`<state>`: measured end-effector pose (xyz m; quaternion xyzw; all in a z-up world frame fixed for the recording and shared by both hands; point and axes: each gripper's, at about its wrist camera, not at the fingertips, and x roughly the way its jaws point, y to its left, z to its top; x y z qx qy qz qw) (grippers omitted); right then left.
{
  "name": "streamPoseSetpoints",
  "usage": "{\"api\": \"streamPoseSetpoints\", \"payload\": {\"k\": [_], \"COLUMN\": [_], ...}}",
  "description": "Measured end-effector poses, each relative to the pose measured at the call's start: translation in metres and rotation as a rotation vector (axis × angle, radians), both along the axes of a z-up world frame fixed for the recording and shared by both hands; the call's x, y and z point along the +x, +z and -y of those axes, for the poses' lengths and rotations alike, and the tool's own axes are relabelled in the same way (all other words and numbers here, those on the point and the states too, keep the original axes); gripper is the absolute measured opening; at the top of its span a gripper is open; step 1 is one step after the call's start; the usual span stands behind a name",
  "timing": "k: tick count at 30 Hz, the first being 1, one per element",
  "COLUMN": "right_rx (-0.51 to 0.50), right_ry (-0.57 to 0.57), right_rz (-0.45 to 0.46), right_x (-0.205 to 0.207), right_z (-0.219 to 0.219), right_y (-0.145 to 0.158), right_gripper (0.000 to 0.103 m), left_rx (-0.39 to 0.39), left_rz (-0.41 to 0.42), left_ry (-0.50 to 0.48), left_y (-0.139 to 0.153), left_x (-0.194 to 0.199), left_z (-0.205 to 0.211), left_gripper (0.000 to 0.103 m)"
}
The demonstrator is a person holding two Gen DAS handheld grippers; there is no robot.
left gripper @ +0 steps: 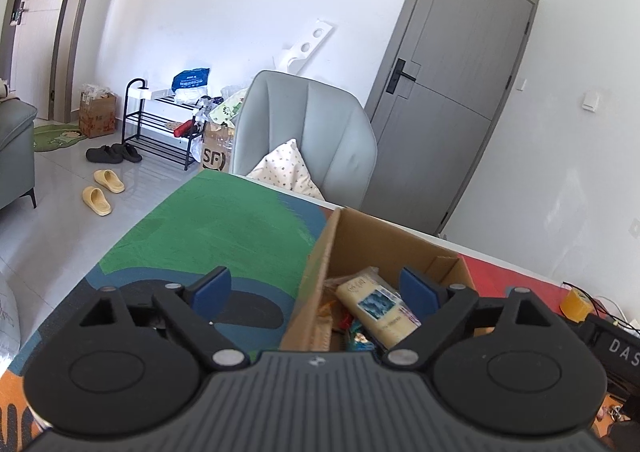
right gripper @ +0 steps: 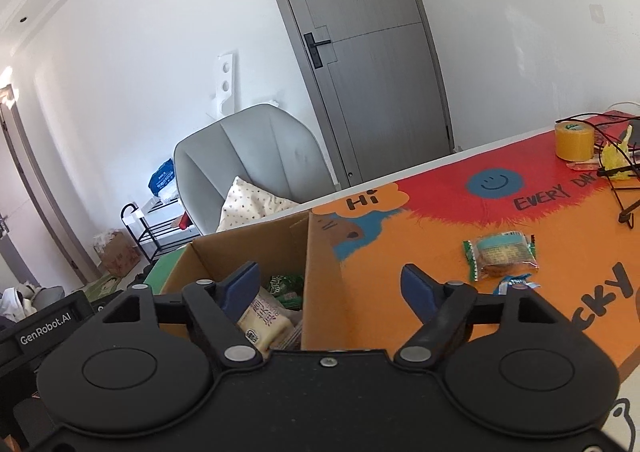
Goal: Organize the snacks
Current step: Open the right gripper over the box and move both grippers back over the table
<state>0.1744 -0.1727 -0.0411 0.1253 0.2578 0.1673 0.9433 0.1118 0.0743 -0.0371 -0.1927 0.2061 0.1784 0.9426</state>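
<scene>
In the left wrist view, the left gripper (left gripper: 315, 288) is wide open and holds nothing. The box (left gripper: 308, 292) sits at the lower middle, with a pale snack pack (left gripper: 378, 310) inside.

In the right wrist view, the right gripper (right gripper: 330, 286) is wide open and empty too. A cookie pack (right gripper: 502, 258) lies on the table (right gripper: 420, 236), at the right.

I log: cardboard box (right gripper: 320, 272) on tabletop (right gripper: 400, 252), snack packets (left gripper: 380, 308) inside; wrapped biscuit pack (right gripper: 502, 258) right of box; tape roll (right gripper: 574, 141) farther back; armchair (left gripper: 312, 131) behind tabletop.
</scene>
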Motion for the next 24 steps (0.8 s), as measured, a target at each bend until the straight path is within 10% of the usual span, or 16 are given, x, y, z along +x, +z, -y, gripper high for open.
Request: {"api": "streamPoseSetpoints", "payload": {"k": [24], "right_rx": [0.036], "right_ry": [-0.225], "right_rz": [-0.081], "right_x": [-0.003], "right_z": [0.121], "right_y": [-0.024], "right_gripper": [0.101], "left_rx": [0.099], "left_rz": [-0.015], "left_ry": [-0.174], "left_y": [0.004], "left_x": [0.021], "left_z": [0.102], "left_gripper": [0.097]}}
